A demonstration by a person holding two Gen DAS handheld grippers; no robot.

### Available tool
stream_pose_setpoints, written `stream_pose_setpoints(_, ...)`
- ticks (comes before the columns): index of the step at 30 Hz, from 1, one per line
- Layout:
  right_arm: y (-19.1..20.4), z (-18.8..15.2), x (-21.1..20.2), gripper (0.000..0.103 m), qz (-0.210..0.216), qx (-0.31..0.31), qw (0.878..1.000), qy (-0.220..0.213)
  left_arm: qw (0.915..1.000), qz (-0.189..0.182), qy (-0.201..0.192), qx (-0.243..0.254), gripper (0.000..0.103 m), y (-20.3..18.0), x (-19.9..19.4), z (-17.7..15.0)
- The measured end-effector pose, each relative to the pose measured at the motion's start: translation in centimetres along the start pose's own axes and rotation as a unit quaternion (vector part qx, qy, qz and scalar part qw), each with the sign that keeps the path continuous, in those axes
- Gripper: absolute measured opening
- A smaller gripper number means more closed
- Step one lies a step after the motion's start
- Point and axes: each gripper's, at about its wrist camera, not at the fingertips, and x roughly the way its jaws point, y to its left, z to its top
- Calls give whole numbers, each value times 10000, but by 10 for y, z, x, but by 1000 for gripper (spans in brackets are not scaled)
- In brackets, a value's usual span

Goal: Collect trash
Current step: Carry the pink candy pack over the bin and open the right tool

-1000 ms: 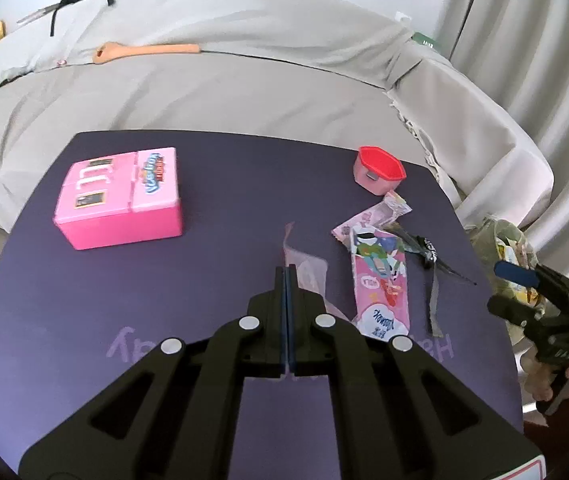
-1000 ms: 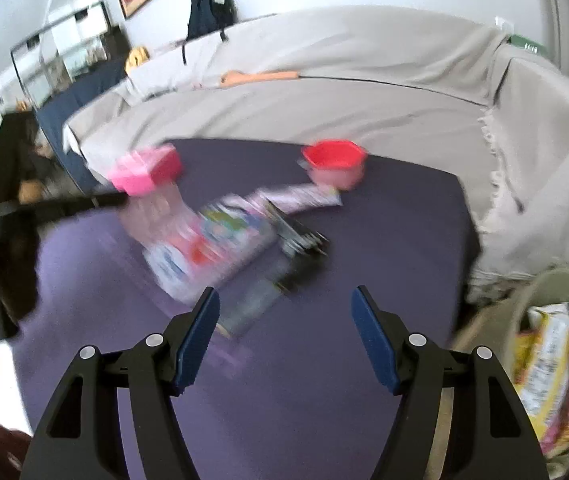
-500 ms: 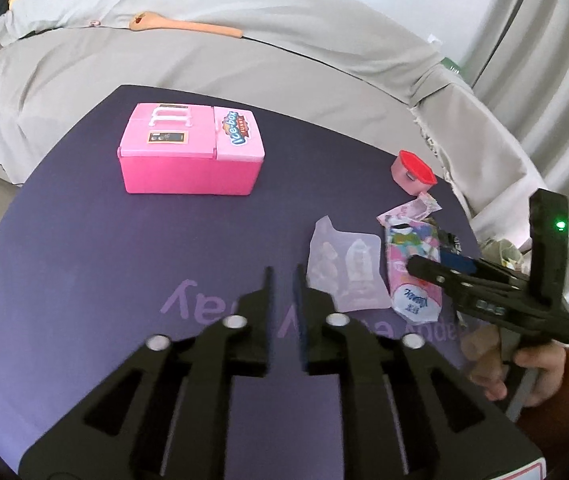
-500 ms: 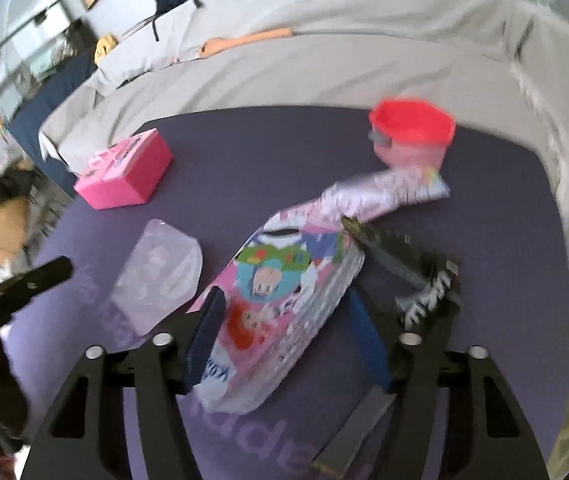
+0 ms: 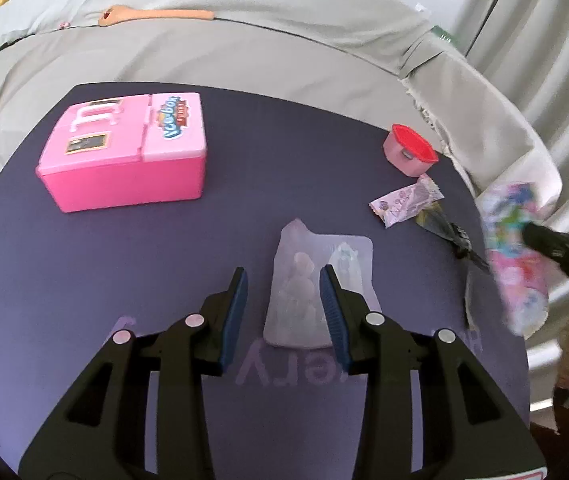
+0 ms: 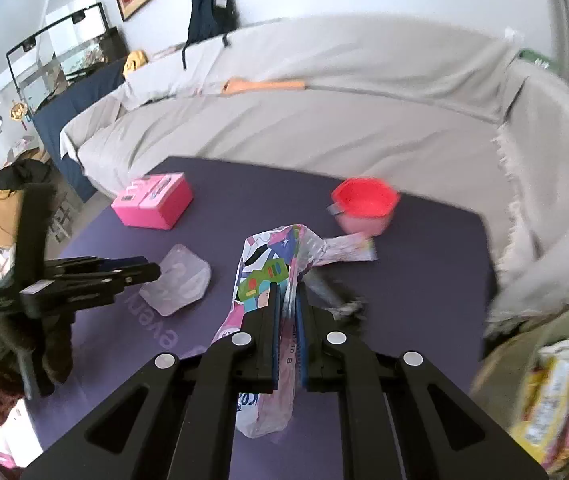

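My right gripper (image 6: 289,296) is shut on a colourful cartoon-print tissue wrapper (image 6: 266,268), lifted off the purple table (image 6: 424,264); the same wrapper (image 5: 518,248) shows blurred at the right of the left wrist view. My left gripper (image 5: 283,286) hovers just above a clear plastic blister pack (image 5: 318,280) lying flat on the table, jaws opening, with the pack's left part below the gap and no pad touching it. The blister pack (image 6: 178,278) also shows beside the left gripper (image 6: 140,270) in the right wrist view. A small pink wrapper (image 5: 404,200) and a dark wrapper (image 5: 450,234) lie further right.
A pink toy case (image 5: 124,156) sits at the table's left. A pink cup with a red rim (image 5: 410,152) stands at the far right edge. A trash bag holding wrappers (image 6: 556,392) hangs beside the table. A grey covered sofa (image 5: 244,40) wraps around behind.
My right gripper closed on the cartoon wrapper and lifted it from the table. My left gripper let the blister pack drop onto the table, opened and sank towards it.
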Motion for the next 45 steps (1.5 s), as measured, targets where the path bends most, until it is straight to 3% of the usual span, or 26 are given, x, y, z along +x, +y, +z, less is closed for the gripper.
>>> stream_pose_setpoints(7, -27, -21, -27, 9, -178, 103, 9997, -93, 9992, 369, 144, -64, 34, -17, 15, 1)
stream_pose_setpoints(10, -39, -32, -28, 9, -147, 267, 9995, -56, 9988, 396, 272, -94, 6, -25, 17, -2)
stream_pose_setpoints(12, -41, -36, -27, 9, -110, 339, 9994, -53, 9990, 323, 270, -119, 3, -31, 13, -4)
stream_pose_setpoints(24, -59, -37, -80, 9, -110, 369, 9974, -606, 9954, 127, -840, 453, 1, -104, -73, 26)
stream_pose_setpoints(33, -87, -44, -134, 9, -442, 399, 9928, -1039, 9887, -406, -1072, 970, 1, -190, -91, 48)
stream_pose_setpoints(39, -126, -62, -172, 9, -975, 582, 9855, -1263, 9842, -1035, -783, 1203, 1, -253, -69, 51)
stream_pose_setpoints(45, -181, -80, -211, 9, -1597, 930, 9725, -1417, 9741, -1628, -310, 1542, 1, -320, -28, 43)
